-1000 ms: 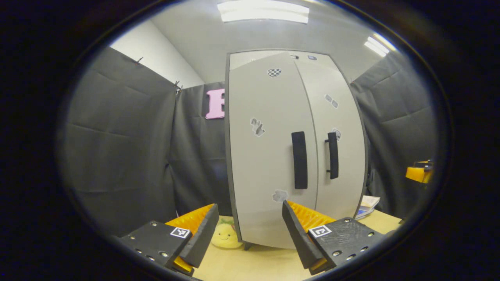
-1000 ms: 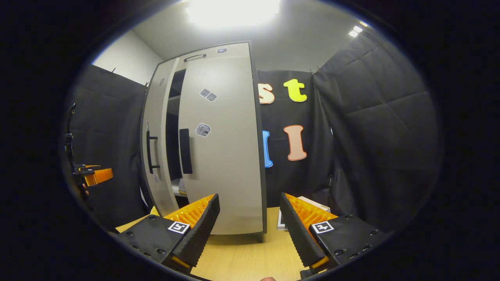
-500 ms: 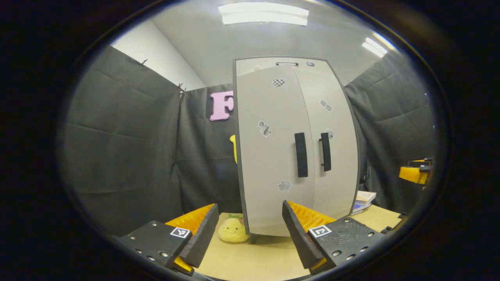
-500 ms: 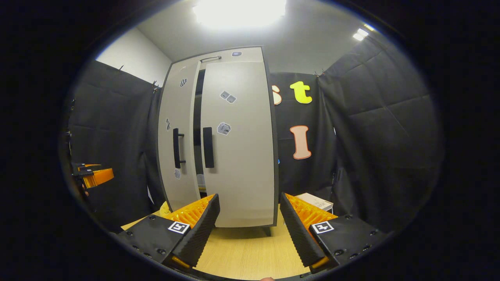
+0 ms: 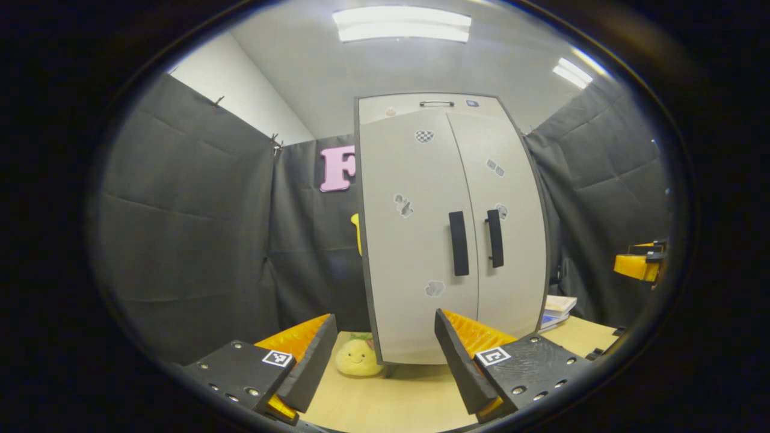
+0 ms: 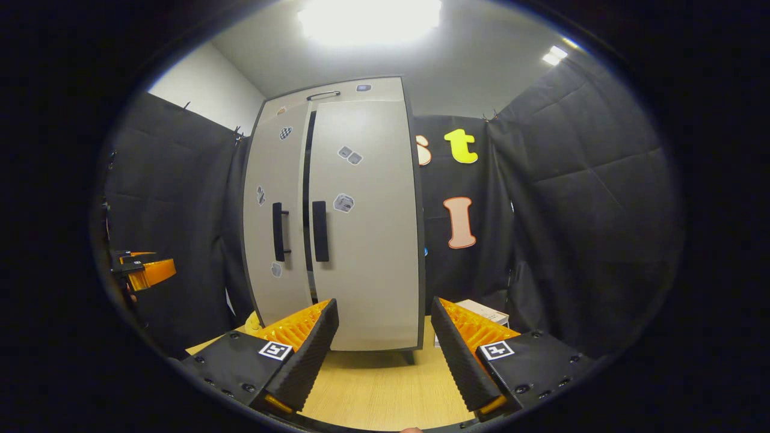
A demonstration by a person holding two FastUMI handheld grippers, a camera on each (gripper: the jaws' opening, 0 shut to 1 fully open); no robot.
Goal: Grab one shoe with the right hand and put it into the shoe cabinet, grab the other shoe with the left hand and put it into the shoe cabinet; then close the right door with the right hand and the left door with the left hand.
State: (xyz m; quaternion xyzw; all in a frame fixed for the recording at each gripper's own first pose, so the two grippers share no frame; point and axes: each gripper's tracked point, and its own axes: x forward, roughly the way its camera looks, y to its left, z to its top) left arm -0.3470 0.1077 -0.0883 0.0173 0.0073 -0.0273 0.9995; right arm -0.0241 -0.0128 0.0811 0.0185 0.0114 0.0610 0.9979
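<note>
We reckon it's nearly wrapped: the shoe cabinet [image 6: 337, 216] stands toward the table's [image 6: 373, 391] back edge, doors all but shut, a thin dark gap between them. Shoes presumably inside. Left gripper [image 5: 385, 355] and right gripper [image 6: 385, 352] both gape wide, empty.

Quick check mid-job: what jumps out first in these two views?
The tall pale shoe cabinet dominates, standing on the wooden table with two black handles side by side; in the right gripper view a dark slit shows between its doors. A yellow smiling plush sits at its foot, beyond the open left gripper.
</note>
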